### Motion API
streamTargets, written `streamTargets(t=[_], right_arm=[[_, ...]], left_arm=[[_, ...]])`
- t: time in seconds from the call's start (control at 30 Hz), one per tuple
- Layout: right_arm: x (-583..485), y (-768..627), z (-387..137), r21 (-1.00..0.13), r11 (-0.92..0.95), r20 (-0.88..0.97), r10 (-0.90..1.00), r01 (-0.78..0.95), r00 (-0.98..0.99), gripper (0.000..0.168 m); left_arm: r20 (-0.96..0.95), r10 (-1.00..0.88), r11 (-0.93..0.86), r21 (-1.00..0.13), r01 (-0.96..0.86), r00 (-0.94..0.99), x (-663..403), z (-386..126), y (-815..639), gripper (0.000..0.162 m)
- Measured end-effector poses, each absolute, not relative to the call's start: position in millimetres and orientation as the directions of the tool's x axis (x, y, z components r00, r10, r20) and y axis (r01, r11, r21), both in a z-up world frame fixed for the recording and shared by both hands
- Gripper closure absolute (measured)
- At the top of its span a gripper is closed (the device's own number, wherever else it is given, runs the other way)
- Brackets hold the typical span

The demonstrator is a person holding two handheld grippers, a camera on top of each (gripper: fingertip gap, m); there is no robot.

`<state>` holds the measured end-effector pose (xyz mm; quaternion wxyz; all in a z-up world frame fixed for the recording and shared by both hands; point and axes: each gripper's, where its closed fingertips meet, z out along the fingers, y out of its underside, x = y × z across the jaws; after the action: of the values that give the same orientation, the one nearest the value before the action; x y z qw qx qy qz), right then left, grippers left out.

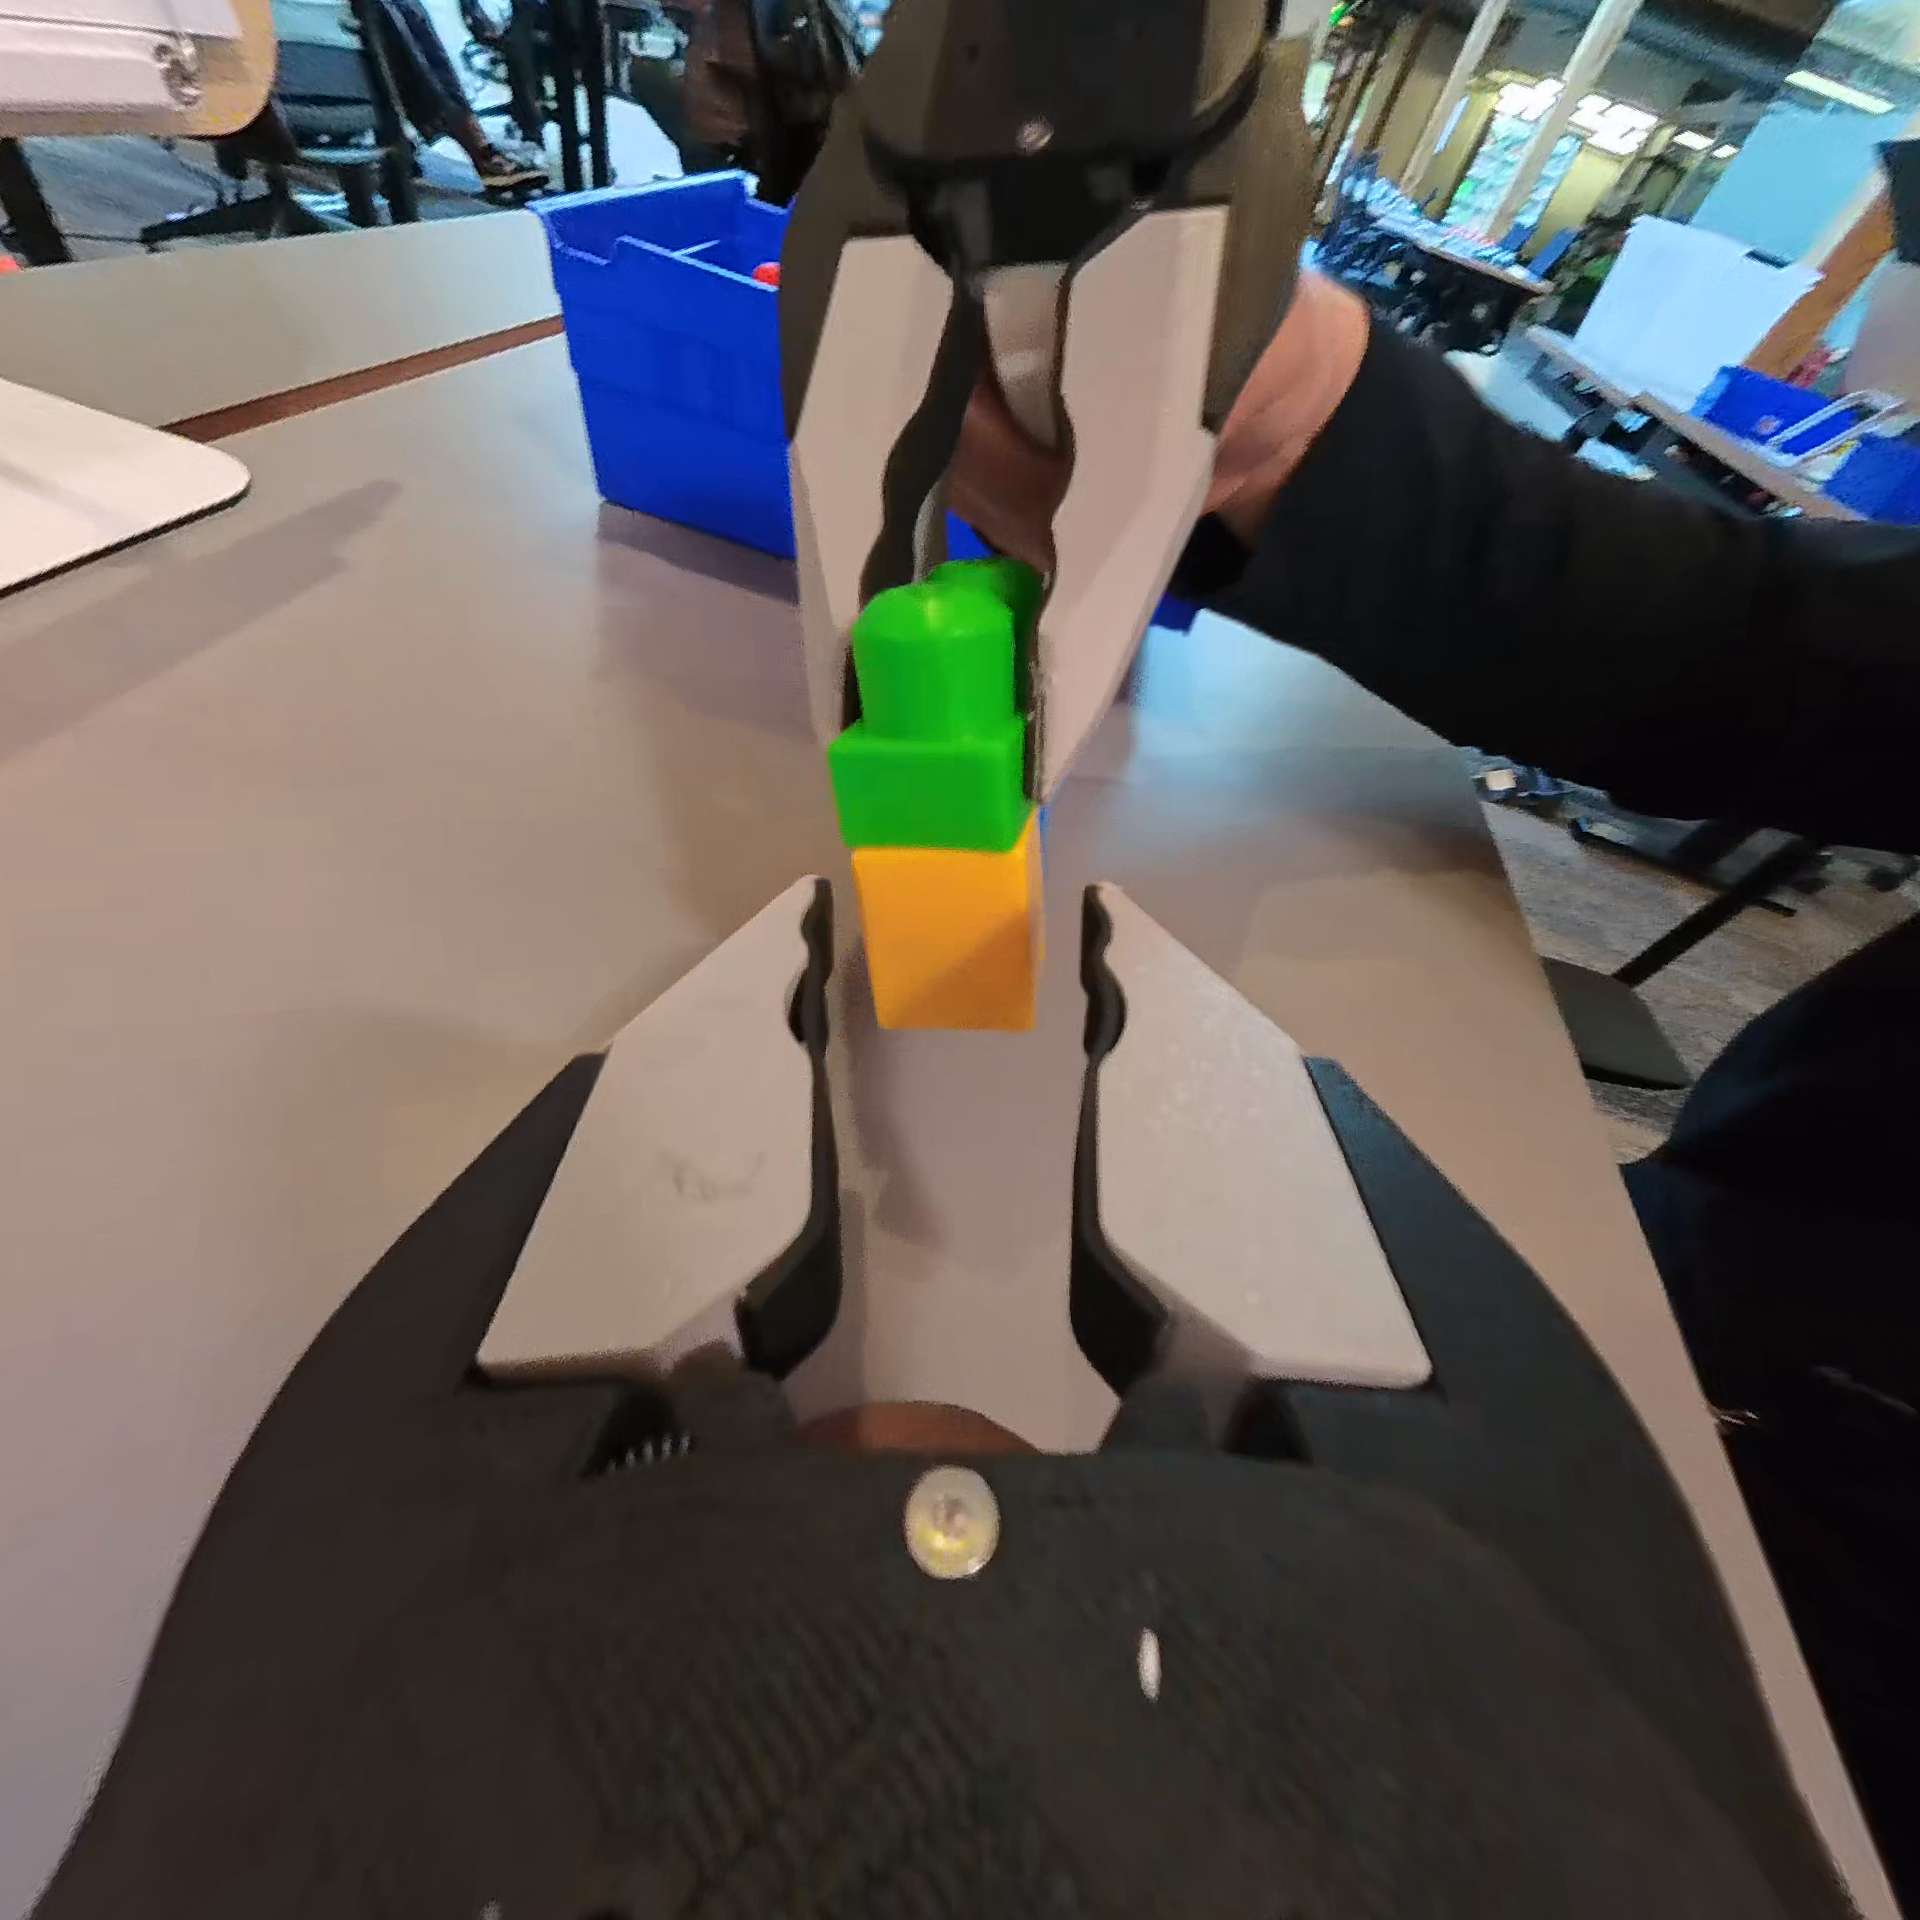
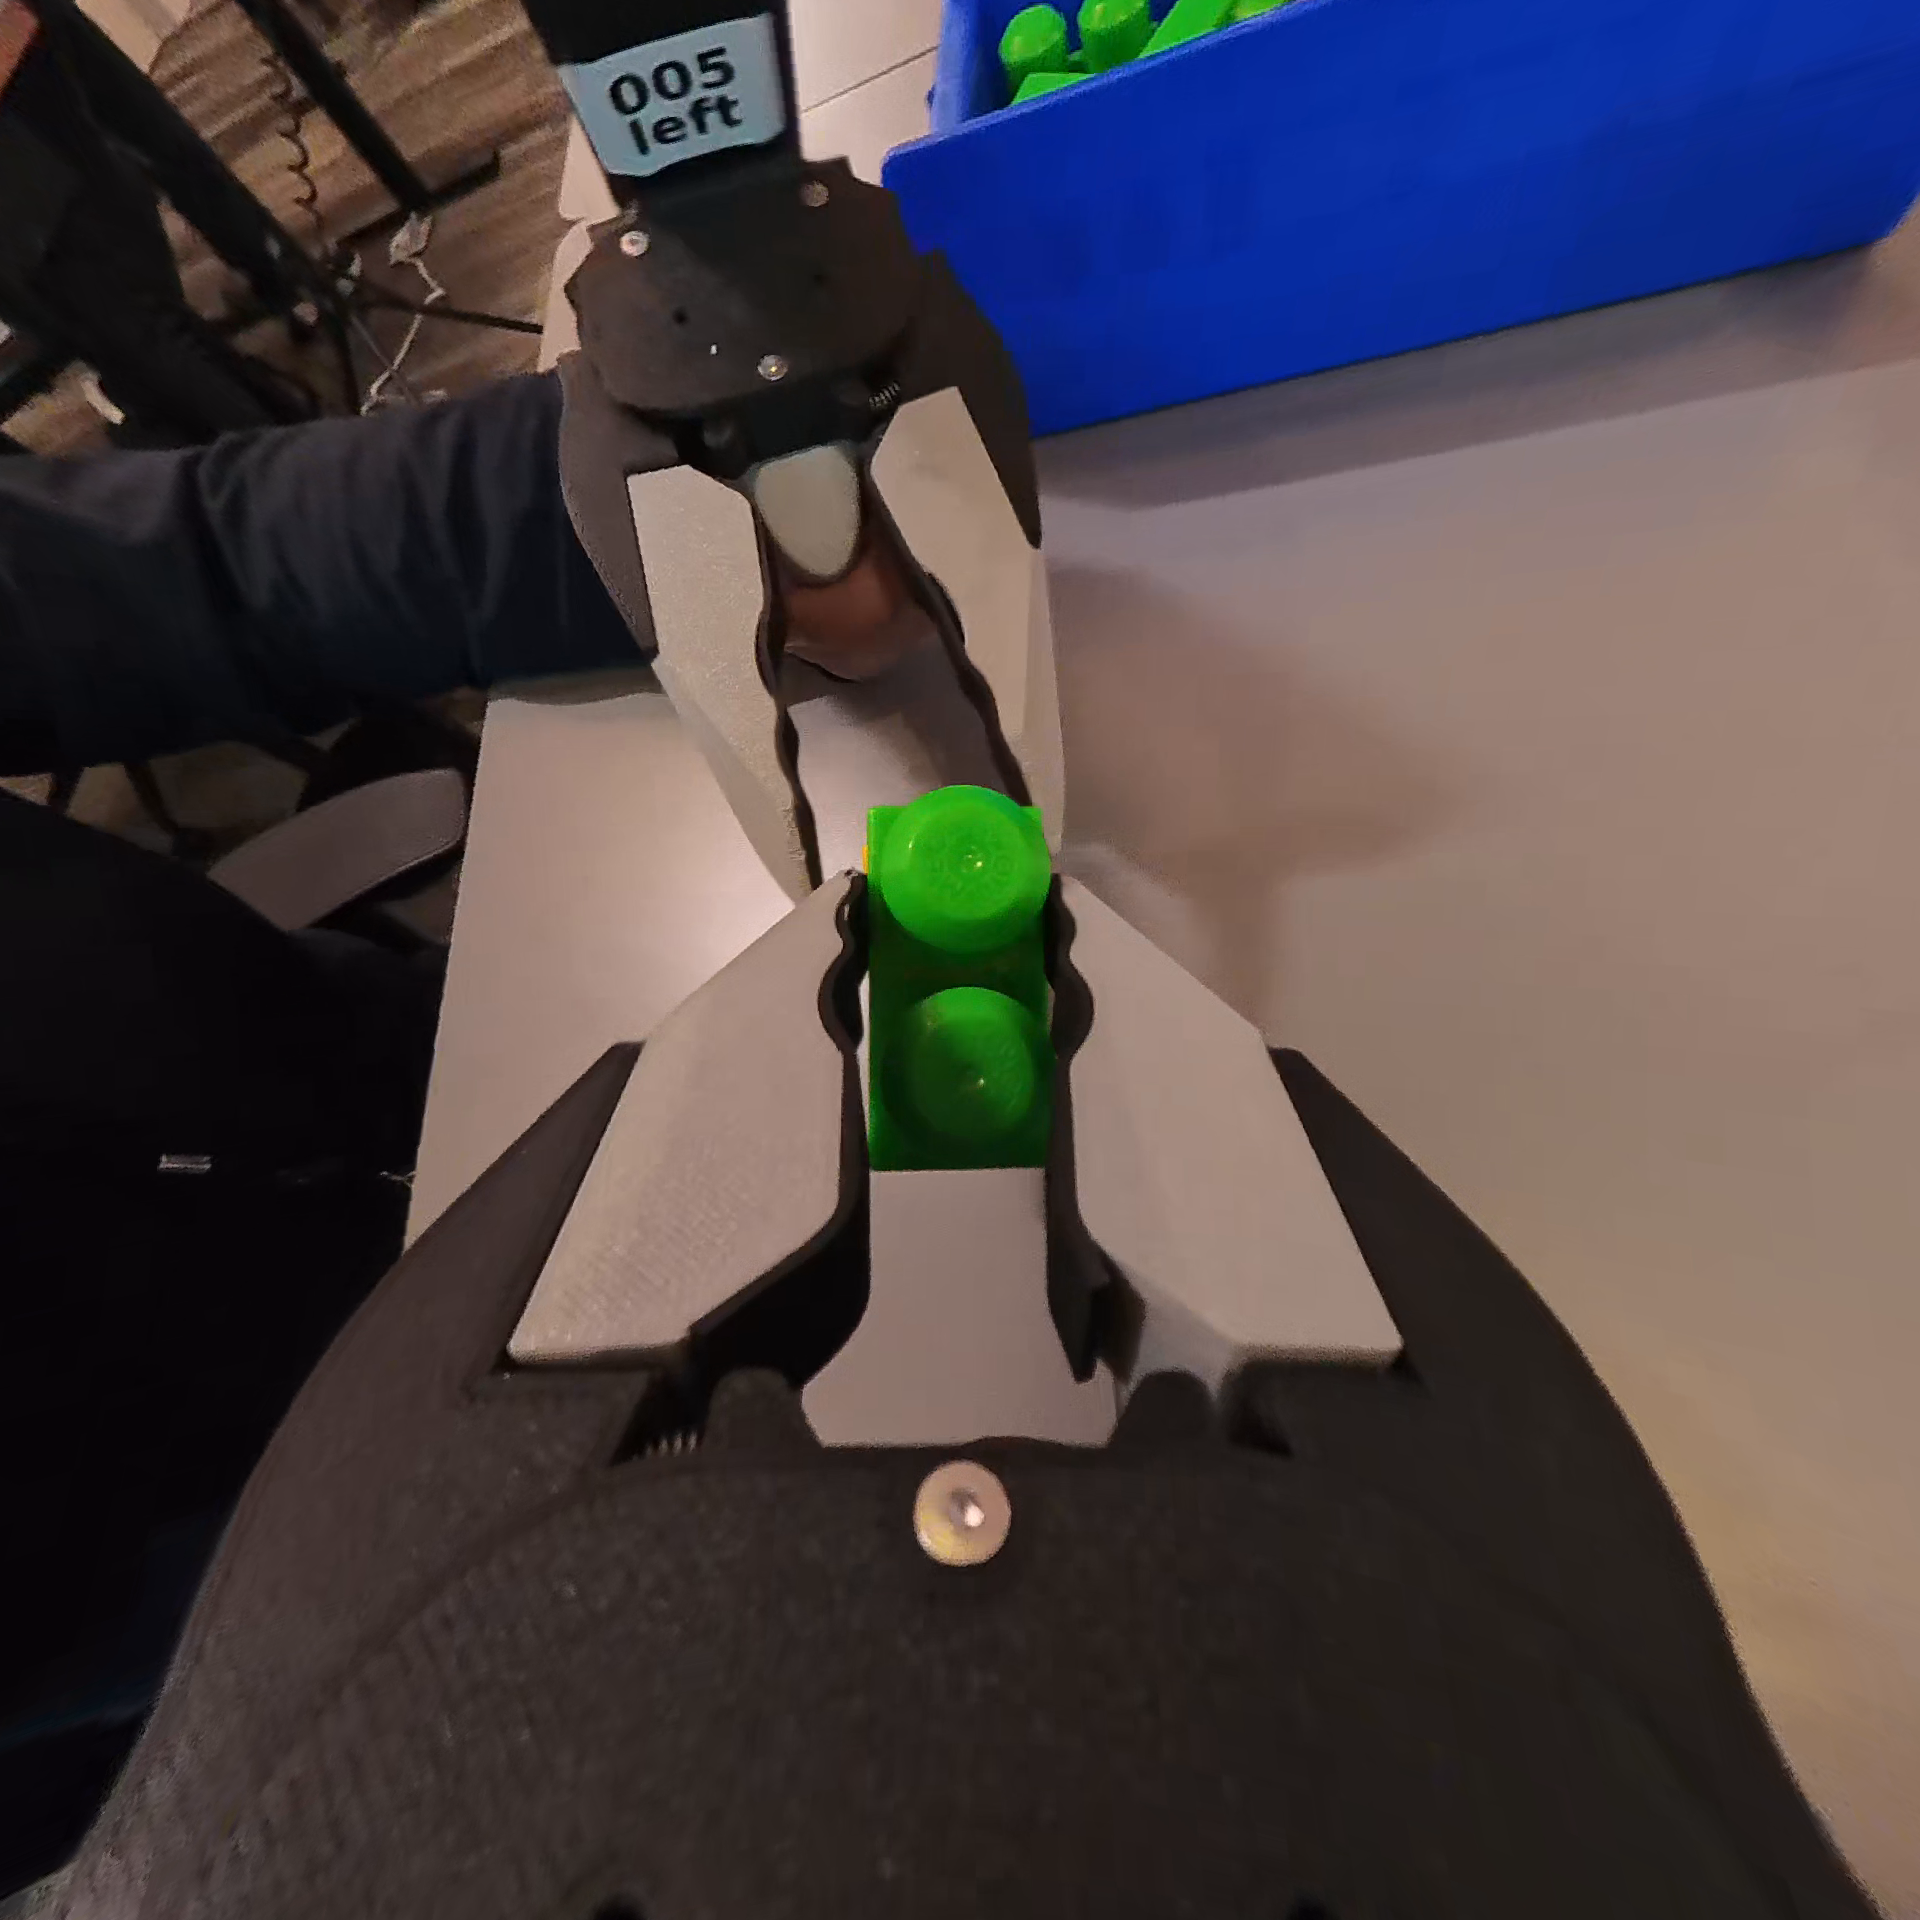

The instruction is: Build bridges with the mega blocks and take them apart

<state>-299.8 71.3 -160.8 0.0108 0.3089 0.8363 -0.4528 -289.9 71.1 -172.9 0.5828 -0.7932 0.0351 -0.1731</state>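
Right gripper down from above, jaws clamped on the two long sides of a green block, both round studs facing the right wrist camera. Same green block seen end-on from the left wrist view, pinched between the pale fingers of that right gripper, reaching in from the far side. Directly beneath and touching it, a yellow block, stacked flush under the green. Whether the yellow one sits on the table or hangs just clear of it, hard to tell. A sliver of blue just behind the stack, too hidden to name.

Left gripper low and level at the near side, jaws apart at a middling gap, the yellow block between the tips but touching neither finger. Same left gripper visible opposite in the right wrist view, fingertips hidden partly behind the green block.

Blue bin farther back on the table; from the right wrist view, blue bin holding more green pieces. Dark sleeves behind each gripper.
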Motion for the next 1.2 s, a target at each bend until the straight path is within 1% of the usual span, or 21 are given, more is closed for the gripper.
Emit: streamTargets(t=[0.17, 0.27, 0.4, 0.57, 0.6, 0.67, 0.7, 0.77, 0.8, 0.9, 1.03, 1.1, 1.13, 1.2], right_arm=[[-288.8, 55.6, -163.4, -0.746, 0.434, -0.326, 0.423, 0.505, -0.846, 0.137], [-288.1, 54.1, -169.5, -0.729, 0.465, -0.321, 0.415, 0.502, -0.851, 0.137], [-291.5, 54.3, -169.4, -0.739, 0.45, -0.325, 0.415, 0.502, -0.85, 0.138], [-298.6, 56.8, -161.4, -0.79, 0.385, -0.31, 0.421, 0.477, -0.853, 0.138], [-302.9, 58.2, -157.6, -0.806, 0.355, -0.308, 0.434, 0.475, -0.847, 0.137], [-308.8, 60.8, -143.5, -0.844, 0.269, -0.321, 0.438, 0.463, -0.84, 0.137], [-308.8, 61.3, -139.0, -0.855, 0.241, -0.332, 0.427, 0.46, -0.841, 0.143], [-309.0, 62.8, -142.3, -0.851, 0.242, -0.336, 0.431, 0.466, -0.838, 0.144], [-309.7, 64.3, -143.7, -0.851, 0.241, -0.333, 0.439, 0.466, -0.834, 0.143], [-319.4, 80.1, -135.1, -0.881, 0.155, -0.318, 0.503, 0.446, -0.803, 0.124], [-314.7, 108.9, -126.3, -0.902, 0.01, -0.363, 0.526, 0.433, -0.769, 0.117], [-306.5, 110.1, -135.0, -0.887, 0.001, -0.397, 0.507, 0.461, -0.765, 0.113], [-303.4, 107.3, -142.2, -0.876, 0.015, -0.411, 0.5, 0.482, -0.762, 0.109], [-299.9, 95.9, -156.5, -0.865, 0.048, -0.414, 0.494, 0.5, -0.764, 0.108]], left_arm=[[0.206, -0.296, -0.313, -0.943, 0.109, 0.933, -279.8, -172.6, 74.2, 0.118], [0.181, -0.294, -0.334, -0.94, 0.077, 0.939, -278.5, -178.7, 74.2, 0.12], [0.221, -0.283, -0.334, -0.935, 0.12, 0.933, -281.7, -178.9, 74.4, 0.121], [0.214, -0.257, -0.284, -0.949, 0.138, 0.942, -288.6, -171.4, 76.7, 0.124], [0.217, -0.242, -0.281, -0.948, 0.146, 0.946, -292.3, -171.5, 76.9, 0.127], [0.237, -0.248, -0.29, -0.943, 0.162, 0.939, -292.4, -174.7, 76.5, 0.127], [0.245, -0.253, -0.286, -0.943, 0.169, 0.936, -291.6, -174.9, 77.3, 0.127], [0.241, -0.247, -0.281, -0.945, 0.169, 0.938, -290.8, -174.1, 79.7, 0.127], [0.237, -0.239, -0.281, -0.945, 0.167, 0.942, -291.5, -174.2, 80.9, 0.128], [0.262, -0.237, -0.25, -0.947, 0.202, 0.935, -295.4, -168.0, 80.2, 0.128], [0.311, -0.203, -0.162, -0.946, 0.281, 0.929, -313.8, -151.9, 72.5, 0.128], [0.335, -0.195, -0.104, -0.942, 0.32, 0.922, -322.0, -141.4, 68.9, 0.128], [0.348, -0.198, -0.08, -0.938, 0.339, 0.917, -324.4, -136.8, 67.7, 0.128], [0.36, -0.198, -0.046, -0.933, 0.358, 0.912, -327.1, -130.7, 66.8, 0.128]])
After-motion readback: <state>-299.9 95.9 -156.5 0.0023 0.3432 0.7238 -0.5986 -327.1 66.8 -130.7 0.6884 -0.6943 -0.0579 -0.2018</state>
